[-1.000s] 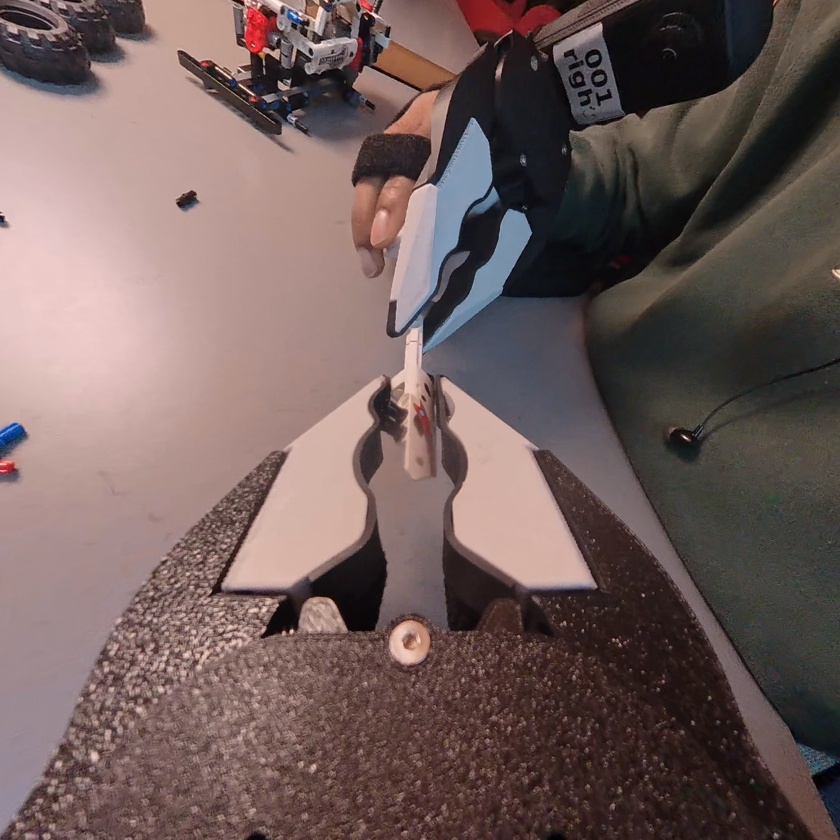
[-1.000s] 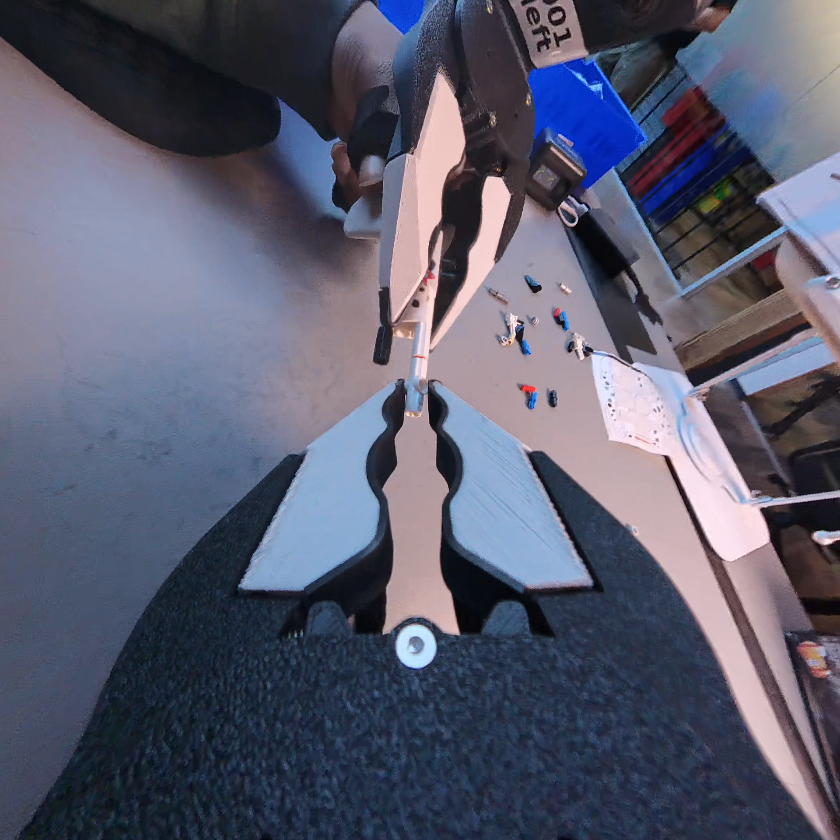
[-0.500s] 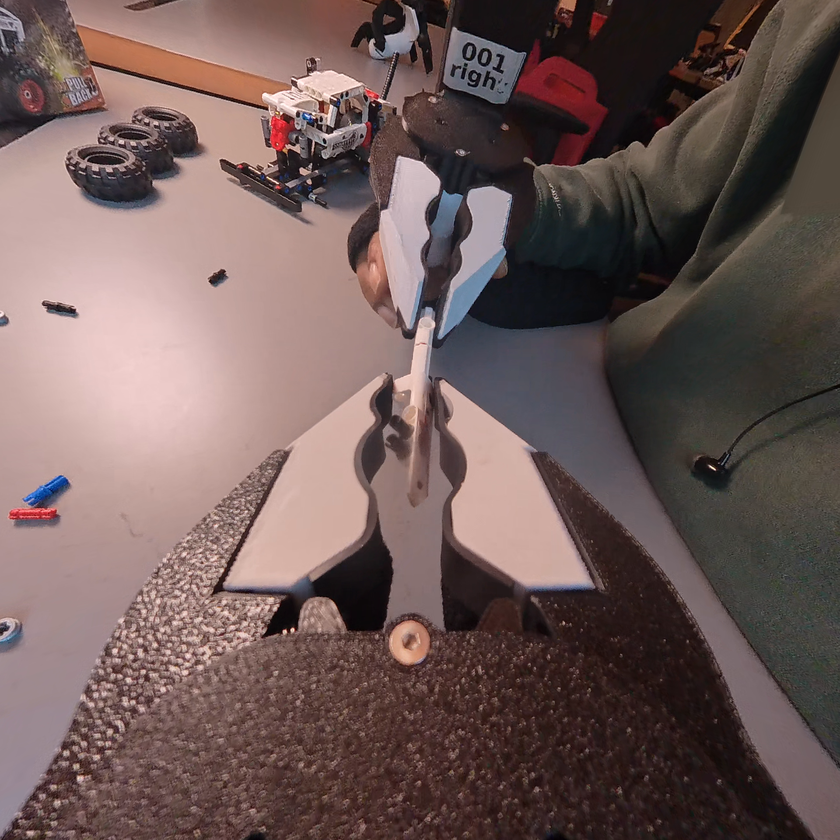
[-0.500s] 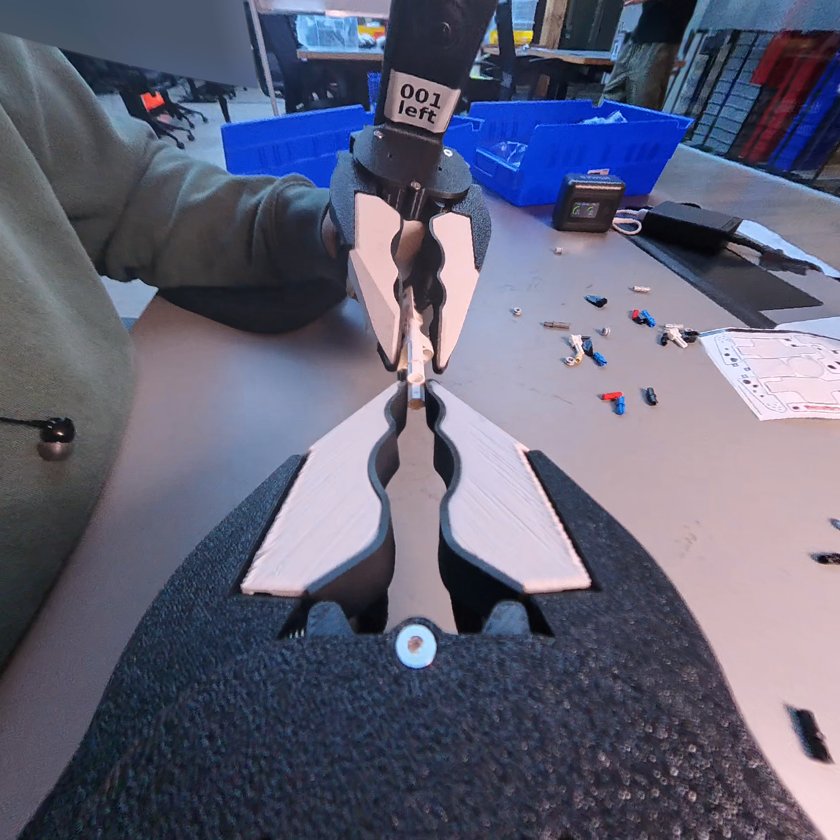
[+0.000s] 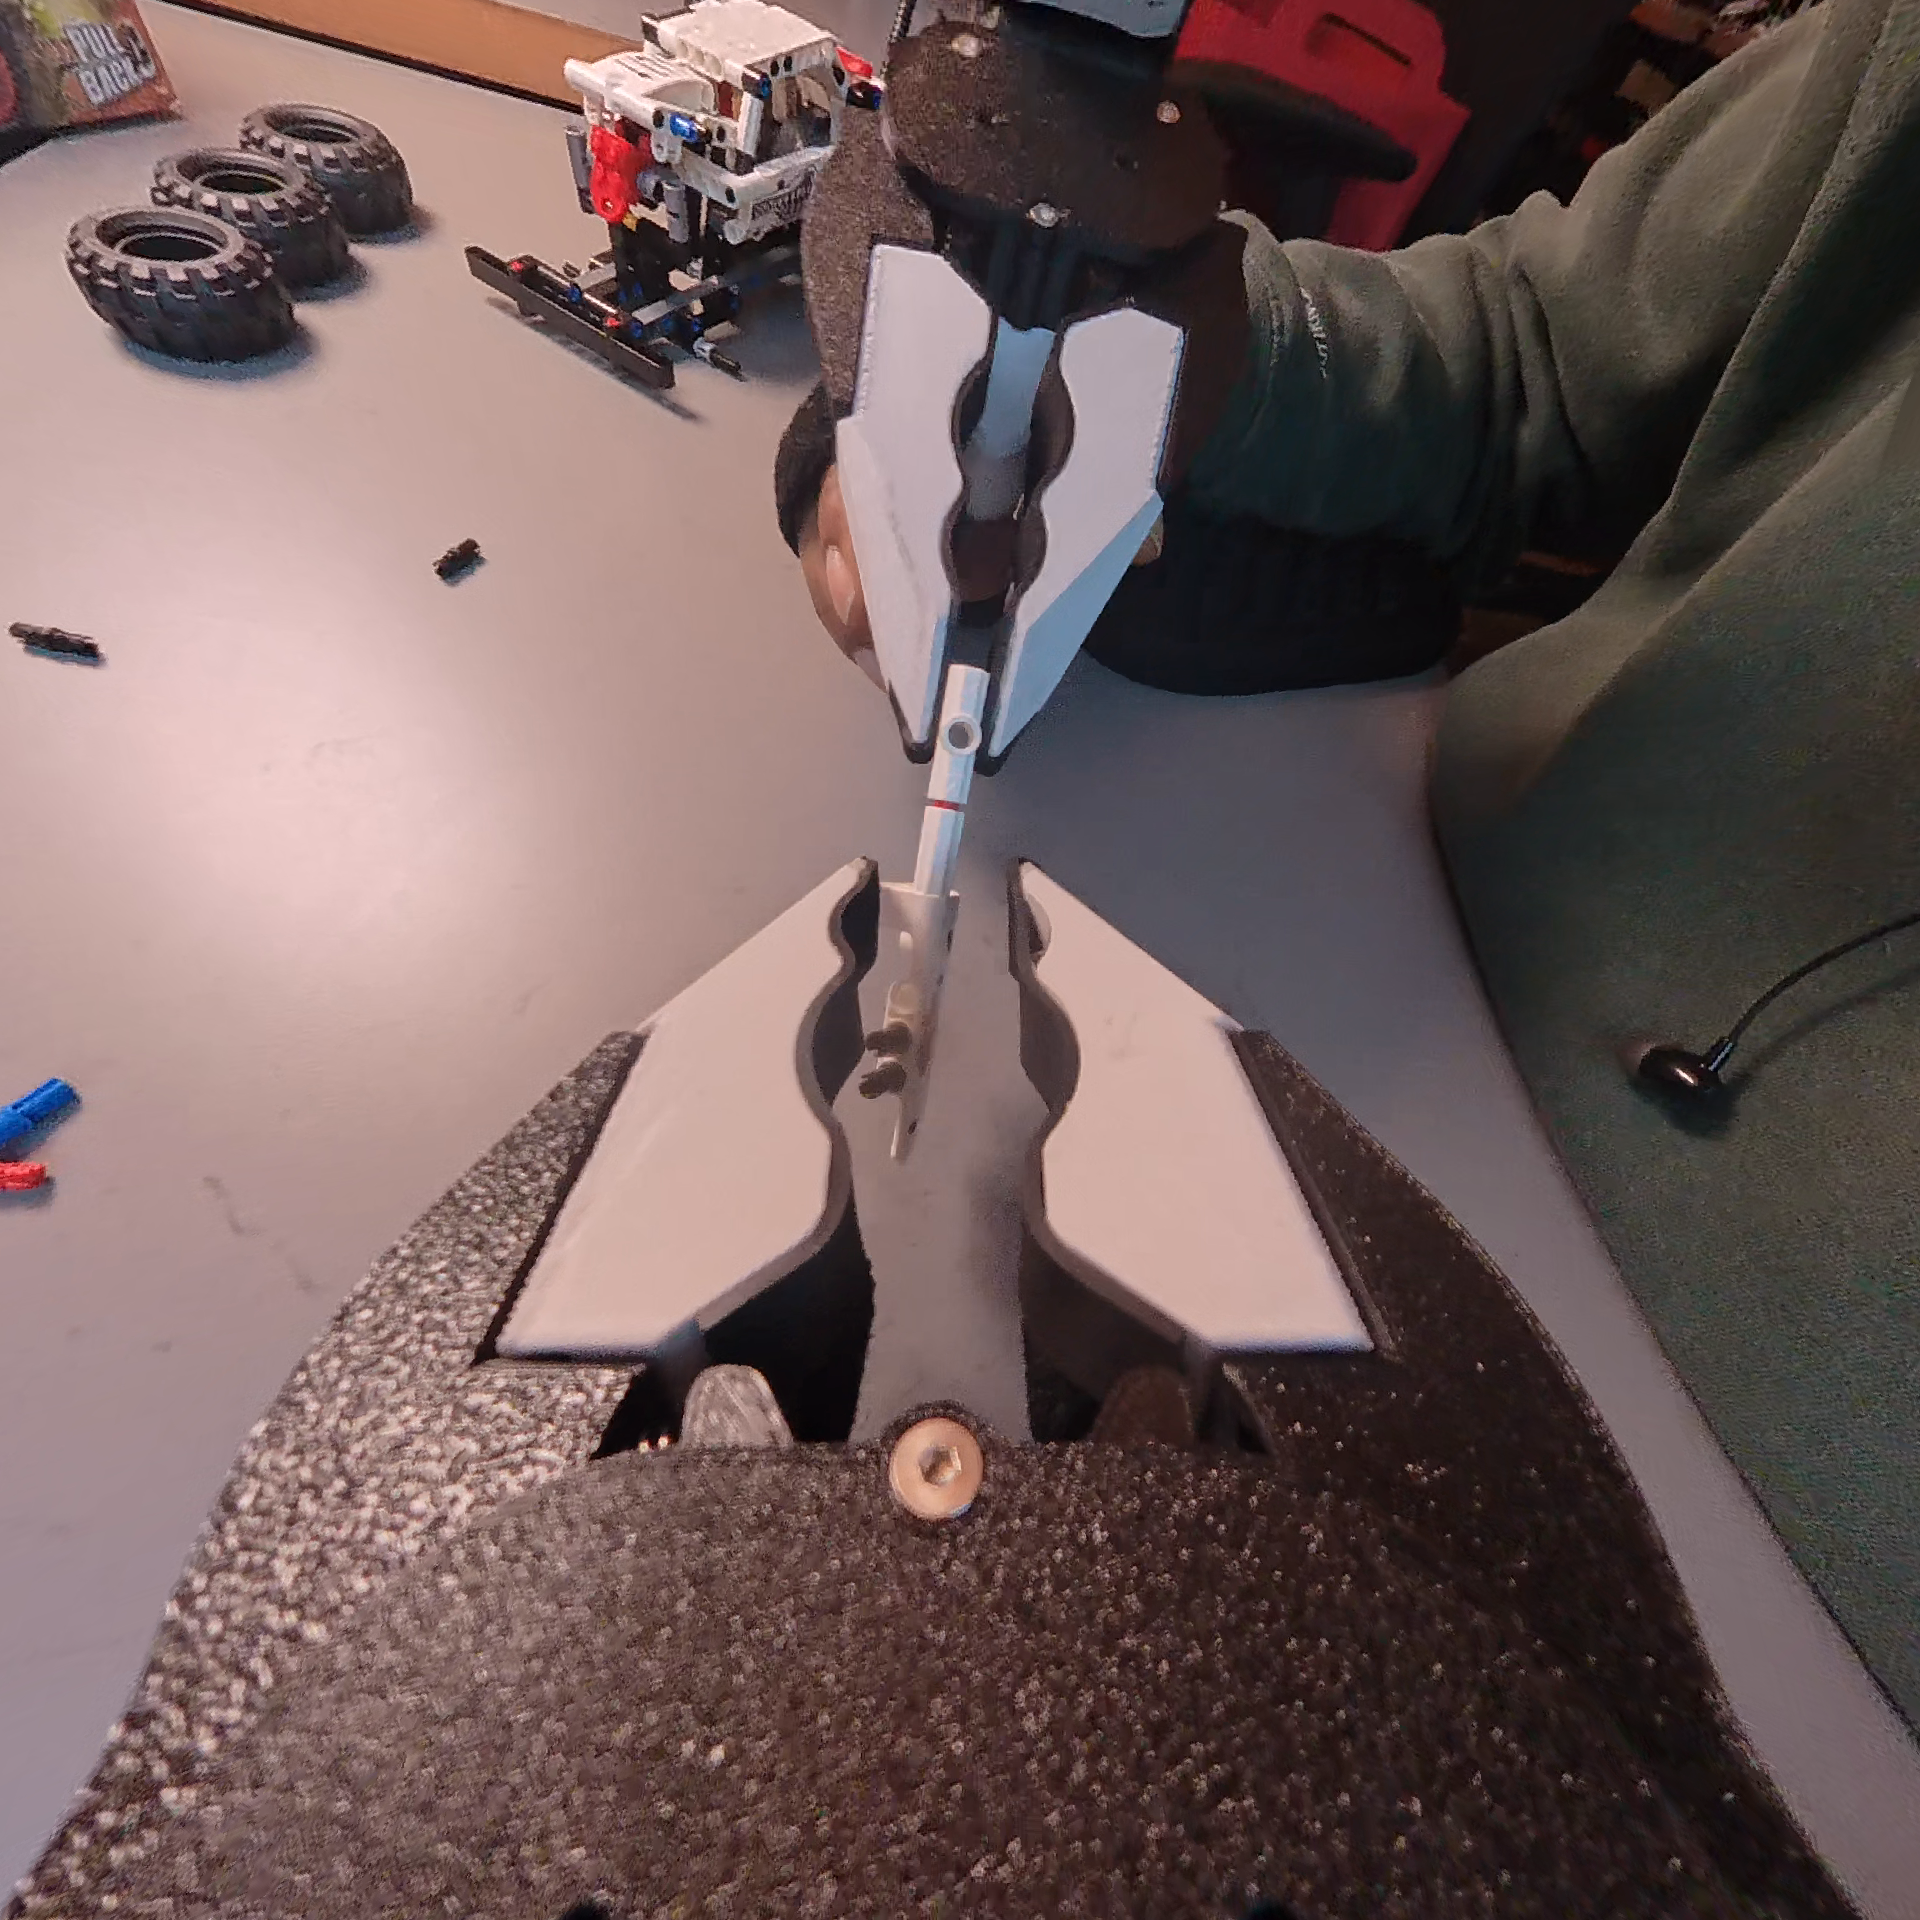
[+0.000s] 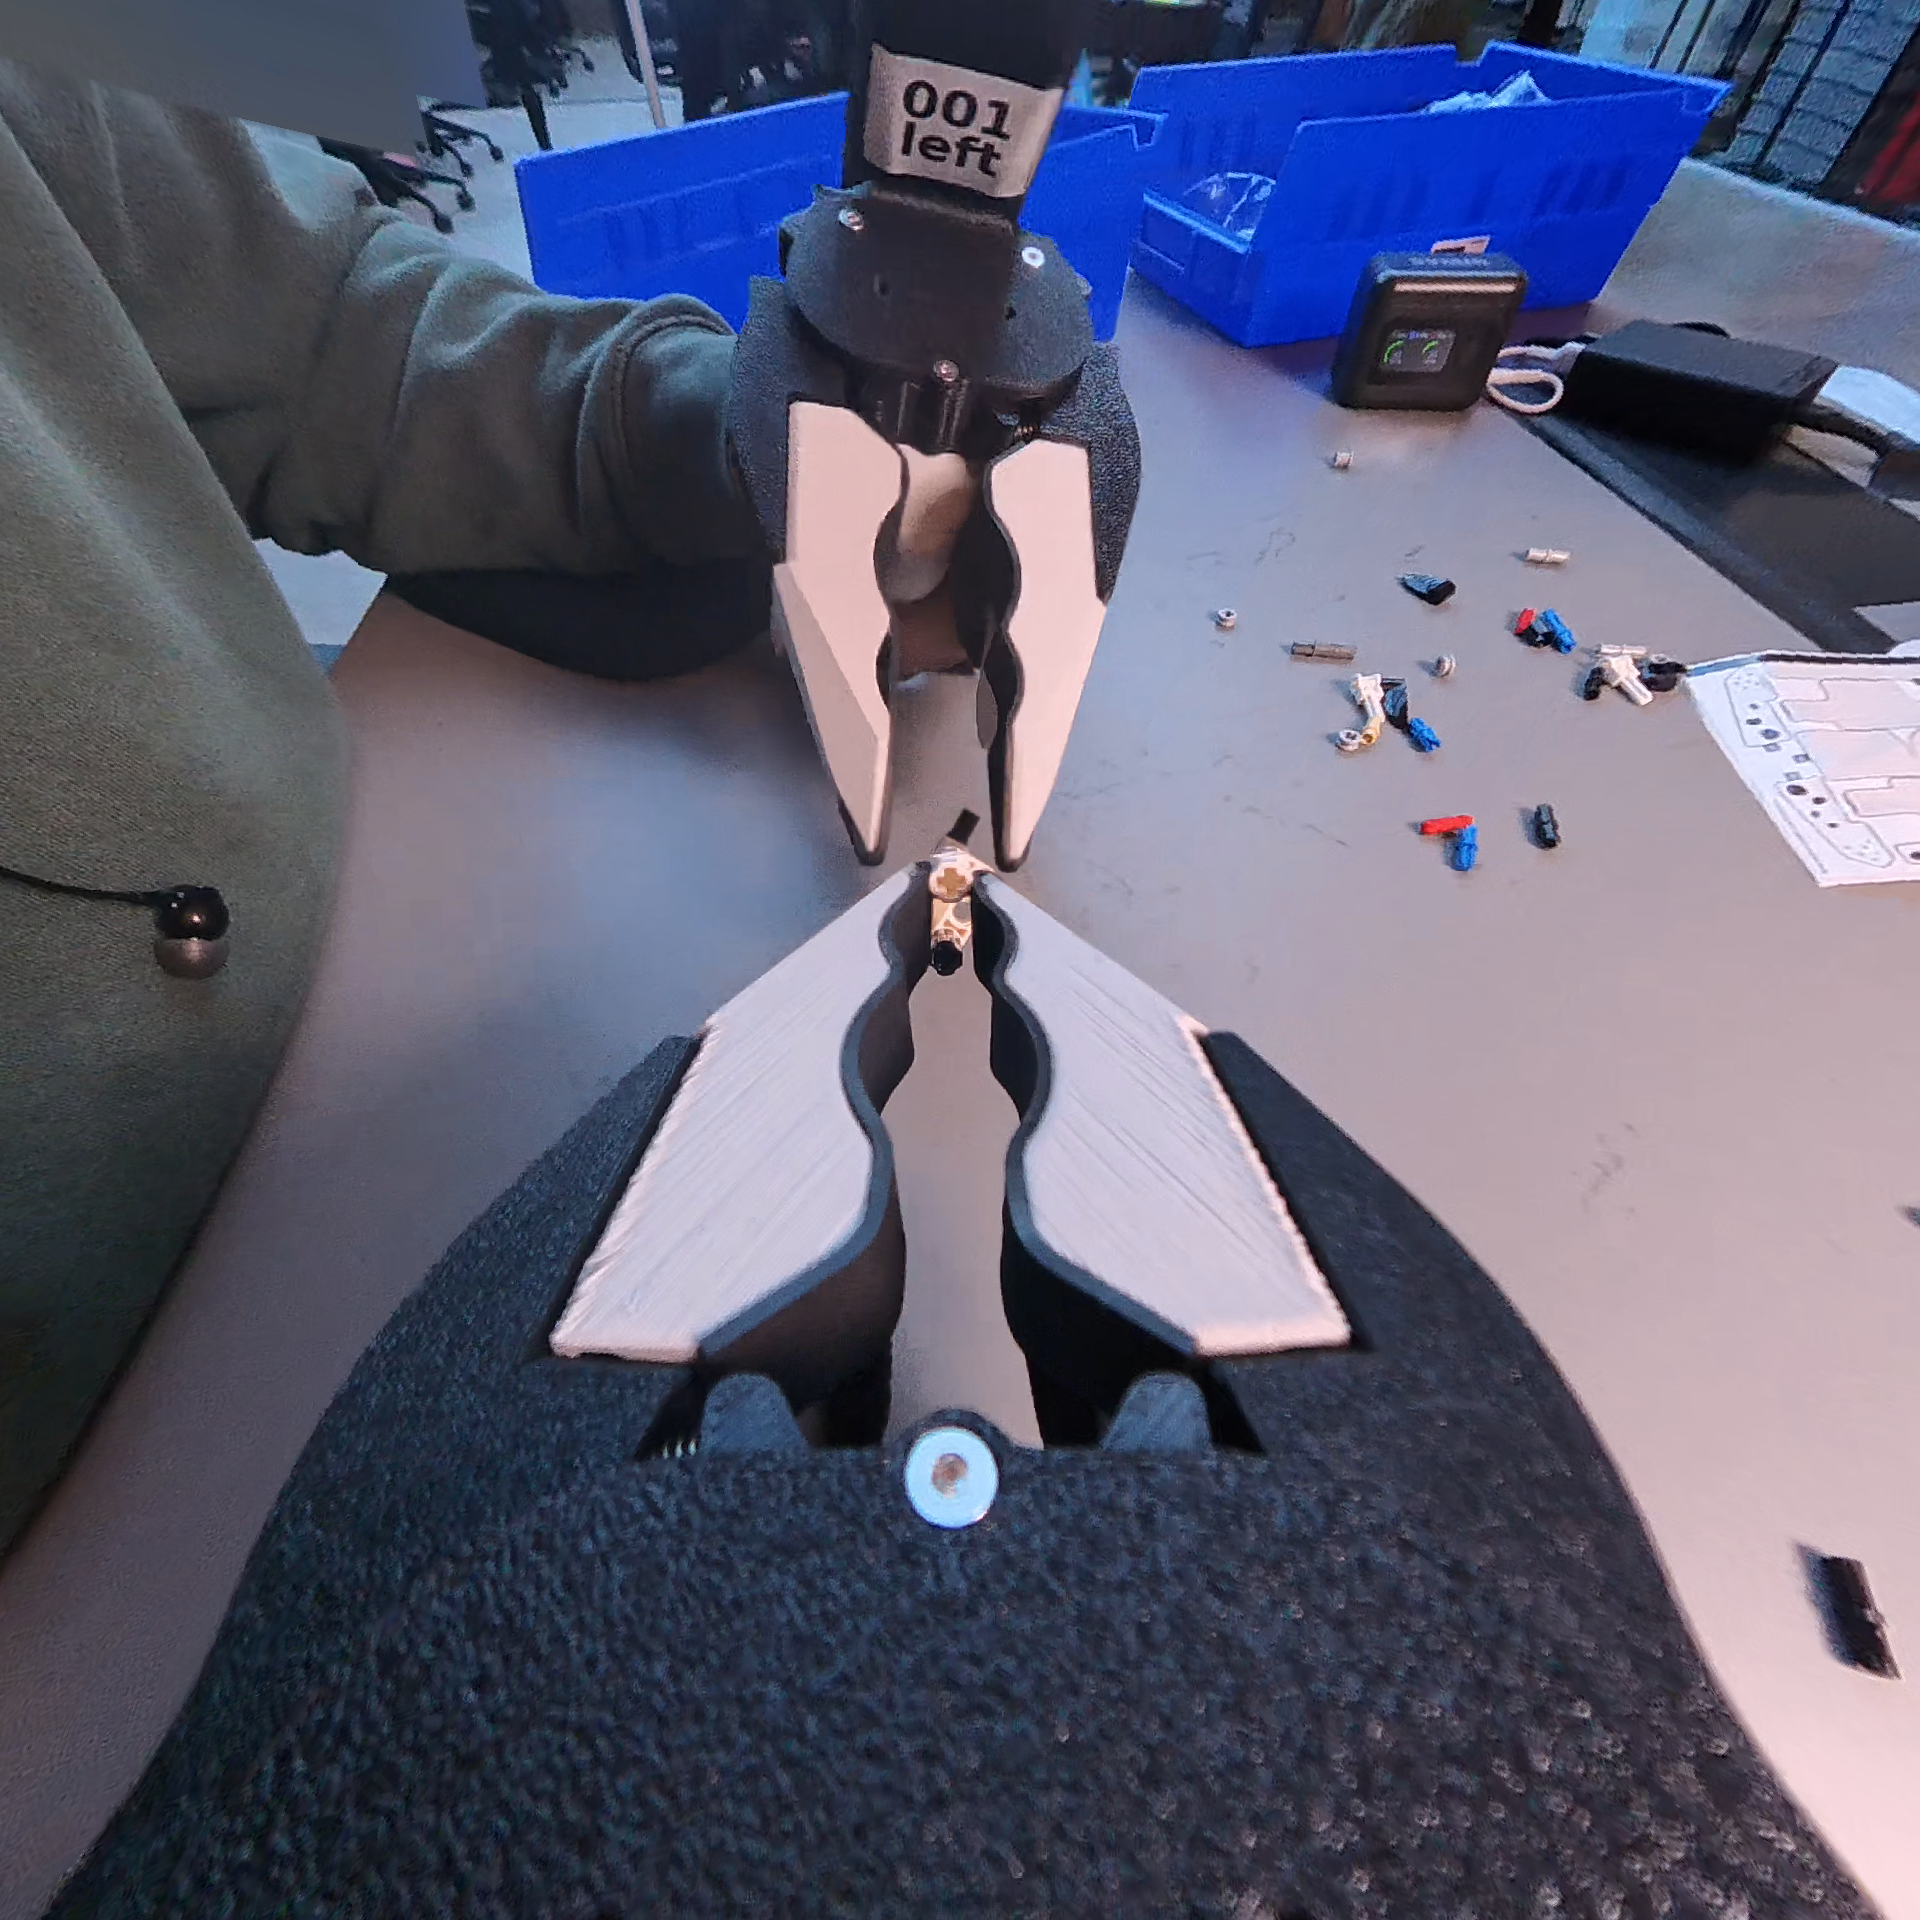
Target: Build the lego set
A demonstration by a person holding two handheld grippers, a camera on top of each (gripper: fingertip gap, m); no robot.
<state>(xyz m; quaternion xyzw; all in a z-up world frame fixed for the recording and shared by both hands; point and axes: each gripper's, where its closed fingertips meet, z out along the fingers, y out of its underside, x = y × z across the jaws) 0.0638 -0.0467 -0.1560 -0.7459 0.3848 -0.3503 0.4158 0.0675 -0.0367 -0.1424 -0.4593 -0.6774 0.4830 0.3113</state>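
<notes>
Grey worktop (image 5: pixel 416 831) fills the view, with two blue bins (image 6: pixel 1403 156) at the far edge, the half-built truck (image 5: pixel 717 135) standing well back and three tyres (image 5: pixel 187 270) beside it. Up front, the two tools meet tip to tip above the surface. The right hand-held gripper (image 6: pixel 951 894) has its jaws nearly closed and pinches one end of the thin white beam (image 5: pixel 940 831). The left hand-held gripper (image 5: pixel 940 883) stands apart at the tips, the beam's other end lying in the gap near one finger and not clamped, by the look of it. That beam should be very light, stiff, smooth plastic: it could easily pivot or slip in a one-end pinch, so a hold on the flat sides near the middle looks safer than on the round tip. Two black pins (image 5: pixel 883 1060) stick out of its side and are best kept clear of the pads. Loose red and blue pins (image 6: pixel 1449 831) lie scattered well off to the side.
</notes>
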